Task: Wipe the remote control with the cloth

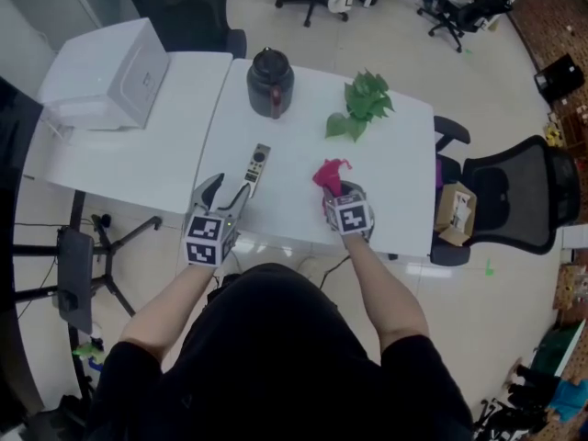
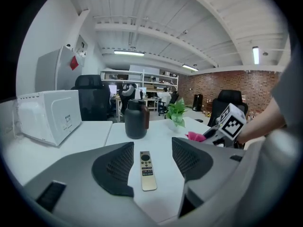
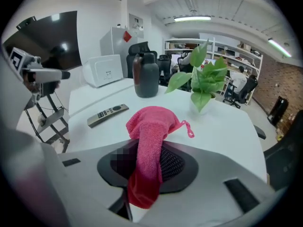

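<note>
As the head view shows, the remote (image 1: 258, 164) lies flat on the table (image 1: 303, 108), just ahead of the left gripper (image 1: 228, 191). The right gripper (image 1: 338, 191) pinches the cloth (image 1: 331, 173).

Left gripper view: jaws wide apart, empty. The remote looks slim, stiff, light and probably slippery, so grip its long edges.

Only the right gripper view shows the cloth soft and limp, bunched between the pads.
</note>
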Tool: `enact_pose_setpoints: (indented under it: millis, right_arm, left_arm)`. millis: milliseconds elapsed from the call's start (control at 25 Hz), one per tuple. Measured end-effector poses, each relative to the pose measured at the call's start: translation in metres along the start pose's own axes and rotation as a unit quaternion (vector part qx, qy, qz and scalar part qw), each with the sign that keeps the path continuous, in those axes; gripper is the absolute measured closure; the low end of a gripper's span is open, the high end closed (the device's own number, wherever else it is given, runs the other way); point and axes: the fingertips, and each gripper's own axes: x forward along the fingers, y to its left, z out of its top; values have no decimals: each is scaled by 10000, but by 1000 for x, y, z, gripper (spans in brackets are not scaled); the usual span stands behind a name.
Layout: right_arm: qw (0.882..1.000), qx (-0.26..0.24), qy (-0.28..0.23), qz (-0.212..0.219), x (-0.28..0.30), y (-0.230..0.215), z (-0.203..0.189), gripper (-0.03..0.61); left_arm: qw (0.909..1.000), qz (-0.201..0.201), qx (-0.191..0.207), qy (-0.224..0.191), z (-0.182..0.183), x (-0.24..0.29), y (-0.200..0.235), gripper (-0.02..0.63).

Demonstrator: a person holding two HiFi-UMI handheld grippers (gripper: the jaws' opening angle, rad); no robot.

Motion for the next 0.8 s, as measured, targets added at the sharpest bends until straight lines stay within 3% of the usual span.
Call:
enact_pose_setpoints:
  millis: [160,360,640,800]
  right_arm:
    - [9993,-41,376,-68,22,-1,-13,456]
    - [9972,9,724,-183,35,-4,-29,437]
    - [9975,70,610,-362,32,-11,-28,390]
    - [9992,273,132,-270,9,-13,-12,390]
  left_arm:
    - [9997,-181,-25,-133,20,-16,-11,356]
    - [9991,-278,216,-252,35,-26,-20,356]
    - [9985,-324,343,-267,37,-23,-21,356]
    - [9978,-406,398,-338,43,-19,-27,356]
